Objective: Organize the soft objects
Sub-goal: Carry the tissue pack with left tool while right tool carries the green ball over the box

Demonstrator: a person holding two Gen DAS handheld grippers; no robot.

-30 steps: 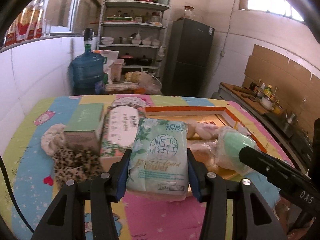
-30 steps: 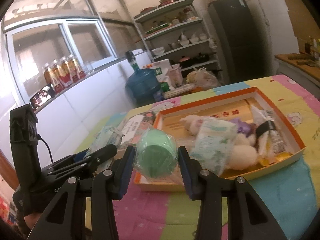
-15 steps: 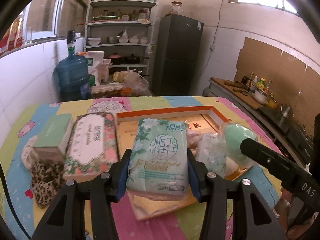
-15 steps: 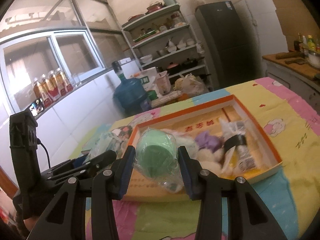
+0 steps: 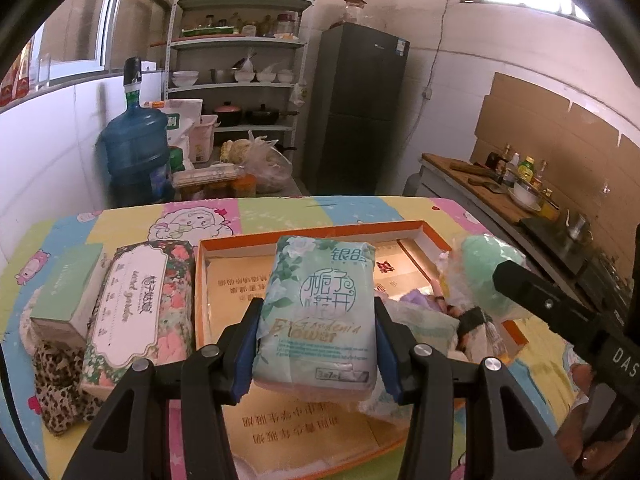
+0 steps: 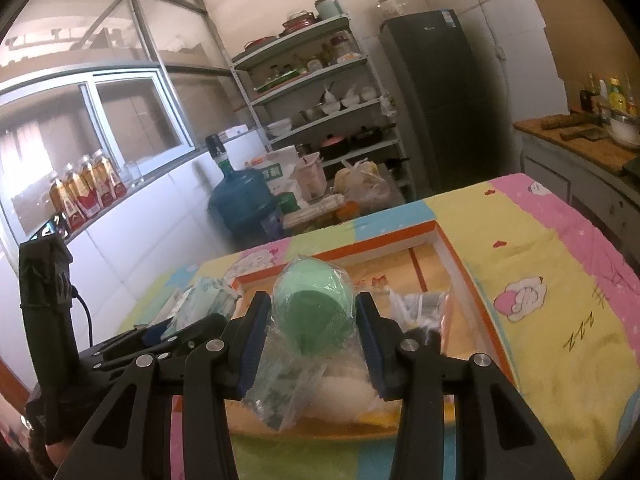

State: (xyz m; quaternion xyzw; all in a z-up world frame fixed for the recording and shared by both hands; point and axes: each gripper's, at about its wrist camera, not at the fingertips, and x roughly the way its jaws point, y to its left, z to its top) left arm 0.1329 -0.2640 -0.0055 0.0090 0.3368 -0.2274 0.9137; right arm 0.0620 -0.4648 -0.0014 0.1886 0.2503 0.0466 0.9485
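Left gripper (image 5: 316, 344): you grip the tissue pack (image 5: 318, 312).
Right gripper (image 6: 312, 340): clamps the green ball (image 6: 316, 304).
Tray (image 5: 320, 231) ahead: partly filled (both loads pending).

I see the tissue pack (image 5: 316, 312) in glossy, crinkled plastic film, the green ball (image 6: 314, 308) in clear shiny wrap, and soft printed cloth on the desk (image 6: 560, 280).

Both tongs are advancing over the orange tray (image 5: 436, 236), which a second ago lay ahead of them. The left tongs (image 5: 316, 354) are carrying the tissue pack (image 5: 320, 308) above the tray's near floor, the floral box (image 5: 136, 312) sliding off to their left. The right tongs (image 6: 310, 344) are bringing the green wrapped ball (image 6: 316, 304) above the soft items piled in the tray
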